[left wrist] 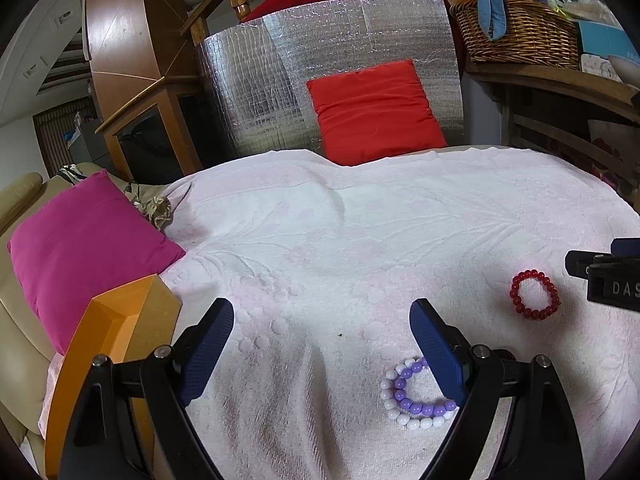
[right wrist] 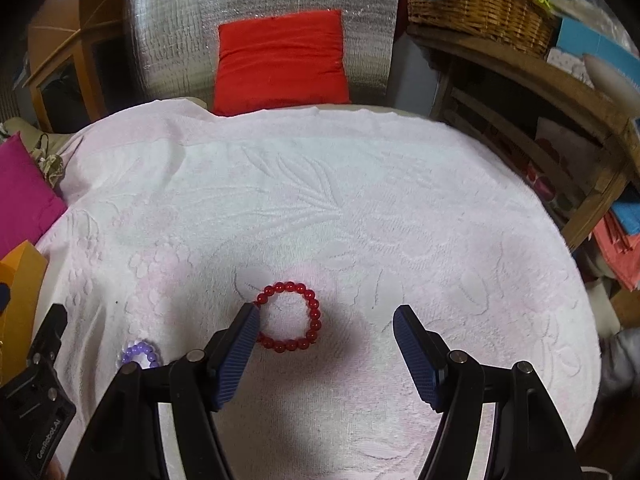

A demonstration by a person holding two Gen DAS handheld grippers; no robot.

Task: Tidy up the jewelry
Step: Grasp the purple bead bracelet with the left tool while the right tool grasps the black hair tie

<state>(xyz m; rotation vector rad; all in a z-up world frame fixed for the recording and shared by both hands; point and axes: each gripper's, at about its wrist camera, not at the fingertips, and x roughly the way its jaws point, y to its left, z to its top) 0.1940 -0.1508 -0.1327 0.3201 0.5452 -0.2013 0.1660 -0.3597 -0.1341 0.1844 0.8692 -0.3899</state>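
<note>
Between right tool [right wrist: 326, 320] fingers, toward left one: red bracelet [right wrist: 290, 317] flat on towel [right wrist: 360, 200], right tool nearer. Left tool [left wrist: 322, 320] released (purple-white bracelets [left wrist: 416, 396] by its right finger). Both spread, empty.

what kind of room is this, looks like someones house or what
Most likely a lived-in home, a living room or bedroom. A pink-white towel covers a soft surface, cushions lie around it, a red one and a magenta one, and a wicker basket full of clutter sits on a wooden shelf.
</note>
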